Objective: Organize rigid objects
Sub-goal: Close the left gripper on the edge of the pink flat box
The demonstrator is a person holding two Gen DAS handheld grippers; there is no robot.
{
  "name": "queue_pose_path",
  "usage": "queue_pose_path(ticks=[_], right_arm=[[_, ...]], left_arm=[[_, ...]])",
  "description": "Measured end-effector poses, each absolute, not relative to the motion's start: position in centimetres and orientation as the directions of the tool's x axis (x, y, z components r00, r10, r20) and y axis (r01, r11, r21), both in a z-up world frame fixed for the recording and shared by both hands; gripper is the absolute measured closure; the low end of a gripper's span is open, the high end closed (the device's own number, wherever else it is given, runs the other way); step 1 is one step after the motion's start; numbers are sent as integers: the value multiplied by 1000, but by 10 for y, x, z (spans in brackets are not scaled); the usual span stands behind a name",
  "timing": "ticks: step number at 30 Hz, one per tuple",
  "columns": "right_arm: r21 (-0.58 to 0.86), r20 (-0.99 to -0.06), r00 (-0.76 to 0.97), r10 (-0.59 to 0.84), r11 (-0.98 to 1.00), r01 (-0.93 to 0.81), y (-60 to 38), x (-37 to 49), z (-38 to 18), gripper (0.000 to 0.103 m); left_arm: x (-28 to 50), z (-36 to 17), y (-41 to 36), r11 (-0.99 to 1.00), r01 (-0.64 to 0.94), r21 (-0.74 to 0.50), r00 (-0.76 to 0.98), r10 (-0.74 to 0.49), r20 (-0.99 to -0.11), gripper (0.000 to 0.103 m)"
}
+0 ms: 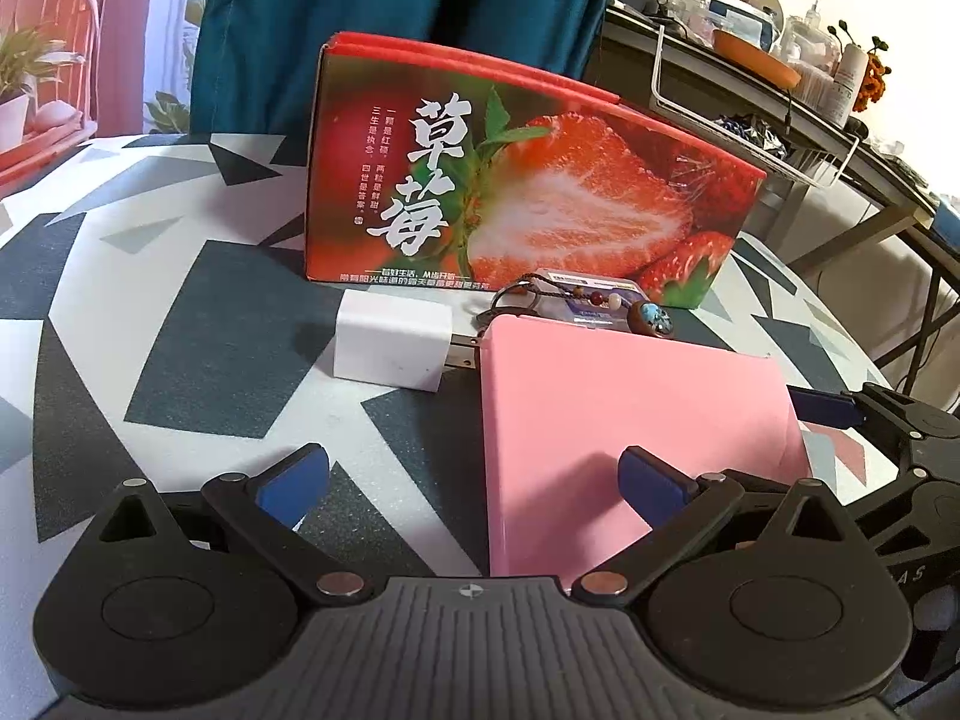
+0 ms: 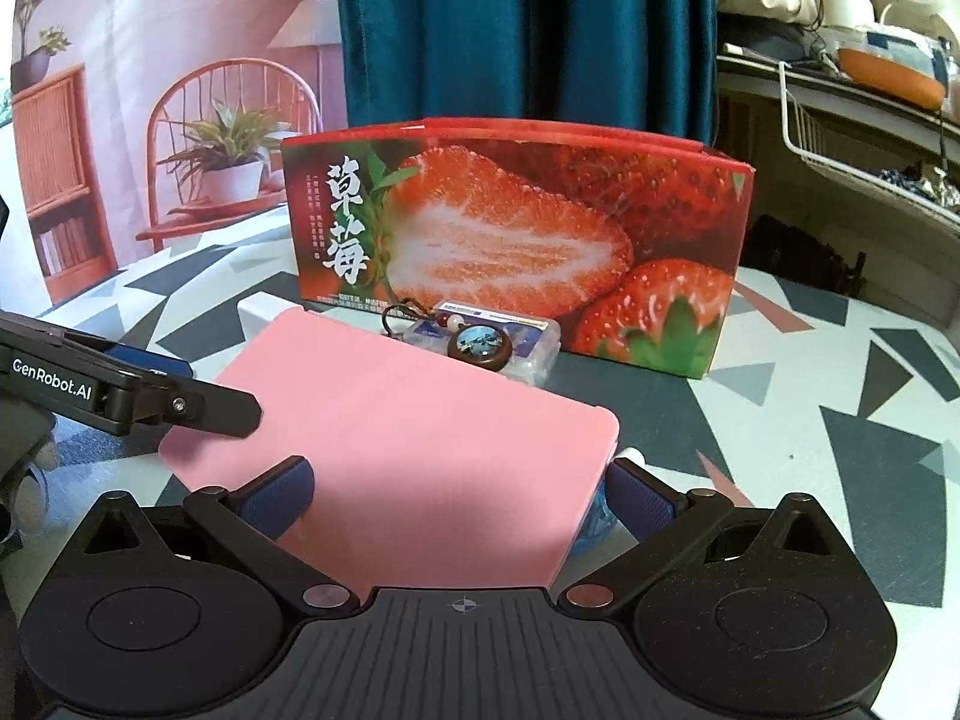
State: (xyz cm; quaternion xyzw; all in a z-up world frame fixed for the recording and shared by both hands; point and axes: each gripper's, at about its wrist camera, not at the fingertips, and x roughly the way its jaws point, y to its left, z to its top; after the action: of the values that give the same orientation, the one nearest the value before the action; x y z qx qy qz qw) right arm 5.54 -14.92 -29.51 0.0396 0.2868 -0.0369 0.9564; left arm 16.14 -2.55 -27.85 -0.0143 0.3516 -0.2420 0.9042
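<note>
The strawberry box (image 1: 528, 180) stands at the back of the table (image 1: 198, 336). Just before it lie a charger (image 1: 390, 339) on the left and a keychain (image 1: 600, 300) on a small case (image 2: 516, 339). Nearest, a flat lid (image 1: 630, 438) overlaps the case's front.

Daylight is flooding both views evenly, soft shadows are falling toward the cameras across the pink board (image 2: 408, 450) and patterned tablecloth (image 1: 198, 336), fisheye distortion is bending edges, and corners are darkening and blurring.
</note>
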Motion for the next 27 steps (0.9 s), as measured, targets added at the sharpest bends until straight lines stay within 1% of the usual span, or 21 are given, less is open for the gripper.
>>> queue_pose_path(ticks=[3,8,11,13,14,17,22,24,27], right_arm=[[97,-559,829,-14,992,82,-156,57,-296,0],[94,-558,829,-14,992,80,-154,57,-296,0],[91,-559,829,-15,993,79,-154,57,-295,0],[86,-558,830,-16,993,77,-153,57,-295,0],[84,-558,830,-16,994,76,-153,57,-295,0],[88,-559,829,-12,993,73,-154,57,-295,0],[91,-560,828,5,994,56,-154,58,-295,0],[93,-561,828,6,994,55,-154,58,-295,0],[91,-560,829,7,994,53,-154,58,-295,0]], left_arm=[[161,-278,-26,881,431,-196,631,-450,-632,0],[160,-277,-28,882,432,-190,627,-445,-640,0],[162,-275,-24,886,411,-214,621,-444,-646,7],[165,-273,-21,871,413,-267,599,-480,-640,23],[166,-272,-20,862,412,-295,584,-498,-641,25],[167,-272,-24,856,419,-301,569,-506,-648,26],[162,-272,-39,821,483,-304,517,-548,-657,33],[160,-272,-42,828,479,-292,520,-536,-666,33],[160,-271,-40,835,454,-311,513,-531,-675,35]])
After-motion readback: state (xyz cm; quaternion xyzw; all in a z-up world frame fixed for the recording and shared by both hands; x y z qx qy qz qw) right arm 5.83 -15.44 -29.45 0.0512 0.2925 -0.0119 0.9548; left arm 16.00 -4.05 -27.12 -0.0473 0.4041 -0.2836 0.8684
